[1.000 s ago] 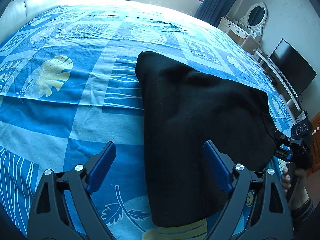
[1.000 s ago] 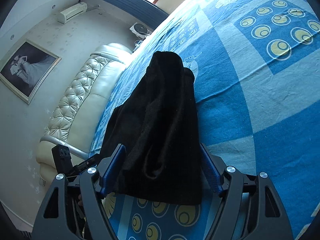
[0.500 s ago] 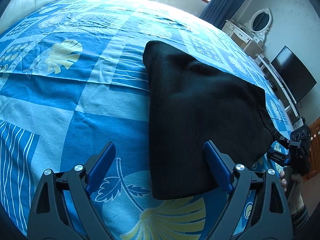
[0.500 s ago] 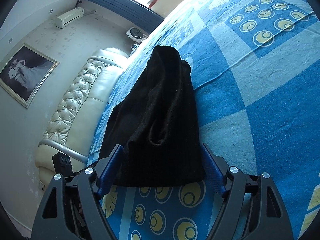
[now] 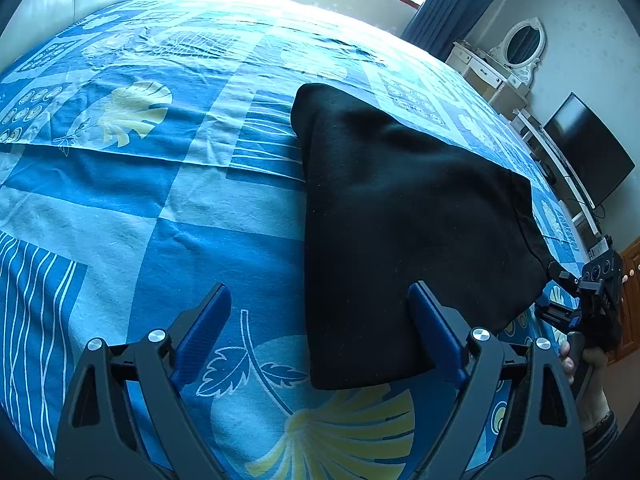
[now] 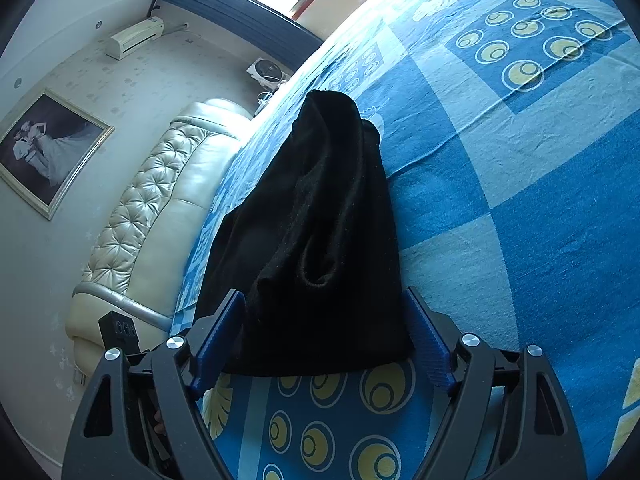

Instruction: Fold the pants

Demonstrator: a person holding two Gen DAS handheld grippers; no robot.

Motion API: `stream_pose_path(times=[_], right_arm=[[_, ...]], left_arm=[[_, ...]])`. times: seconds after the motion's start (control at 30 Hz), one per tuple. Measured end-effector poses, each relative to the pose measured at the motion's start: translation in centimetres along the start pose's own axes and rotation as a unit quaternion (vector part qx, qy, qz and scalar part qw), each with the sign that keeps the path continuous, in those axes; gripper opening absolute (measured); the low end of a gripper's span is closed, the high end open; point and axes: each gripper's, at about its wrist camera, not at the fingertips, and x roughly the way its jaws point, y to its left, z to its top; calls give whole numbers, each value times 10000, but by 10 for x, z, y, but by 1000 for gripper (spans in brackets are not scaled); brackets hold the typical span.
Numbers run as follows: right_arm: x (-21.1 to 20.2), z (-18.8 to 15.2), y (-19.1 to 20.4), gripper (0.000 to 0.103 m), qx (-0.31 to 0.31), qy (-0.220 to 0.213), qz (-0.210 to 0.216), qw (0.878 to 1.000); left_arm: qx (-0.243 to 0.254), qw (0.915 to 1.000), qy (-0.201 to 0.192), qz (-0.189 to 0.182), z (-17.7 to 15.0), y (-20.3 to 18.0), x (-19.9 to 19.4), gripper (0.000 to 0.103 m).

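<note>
- On the bed, spread over a blue cotton bedsheet with yellow leaf and circle prints (image 5: 168, 216), sits my folded black fabric pants (image 5: 400, 232) as a flat dark bundle, roughly a wedge in the left wrist view.
- From the left wrist view the pants fill the 1 to 3 o'clock part of the frame, with the near folded edge at about 5 o'clock.
- My left gripper (image 5: 318, 332) has its blue-padded fingers (image 5: 202, 330) spread wide. The left pad is over bare sheet, the right pad overlaps the pants' near corner, and I can't tell if it touches. Nothing is pinched.
- My right gripper (image 6: 326, 334) shows up at 4 o'clock in the left view, at the far right corner of the pants, held by my hand (image 5: 588, 364).
- In the right wrist view the pants (image 6: 320, 220) run from between my fingers up toward 12 o'clock, with a loose fold in the middle.
- The right jaws have just been opening. The pants' end lies between the pads, but they stand at its sides without squeezing it, so it's let go.
- A cream tufted leather headboard (image 6: 152, 216) is at 9 o'clock in the right view, and a black flat television (image 5: 588, 156) at 2 o'clock in the left one.
</note>
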Motion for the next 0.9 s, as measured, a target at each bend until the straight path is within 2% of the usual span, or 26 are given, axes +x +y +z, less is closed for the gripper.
stream_pose_path(times=[0.17, 0.27, 0.33, 0.57, 0.7, 0.73, 0.77, 0.8, 0.83, 0.9], right_arm=[[1, 2, 0, 82, 86, 28, 51, 9999], [6, 4, 2, 83, 96, 79, 1, 9999], [9, 5, 4, 84, 77, 101, -26, 9999], [7, 4, 7, 84, 56, 141, -233, 9996], [11, 2, 8, 83, -2, 202, -443, 9988], [15, 3, 9, 84, -49, 278, -476, 9985], [18, 4, 13, 83, -115, 329, -552, 9979], [22, 5, 16, 73, -165, 377, -621, 9972], [26, 5, 18, 55, -202, 471, -684, 9963], [25, 6, 19, 48, -175, 504, -620, 9966]], left_arm=[[-396, 9984, 198, -352, -1, 11, 5, 90], [-771, 9935, 434, -717, -2, 19, 16, 90], [-883, 9915, 464, -833, -2, 21, 21, 91], [-798, 9936, 377, -708, 0, 10, 27, 94], [-751, 9938, 329, -755, 1, 10, 31, 93], [-728, 9941, 305, -743, 1, 10, 31, 85], [-681, 9940, 305, -801, 1, 8, 31, 70], [-666, 9924, 344, -980, 1, 7, 32, 59], [-701, 9915, 362, -1037, 1, 5, 31, 48], [-577, 9939, 298, -888, 1, -2, 28, 44]])
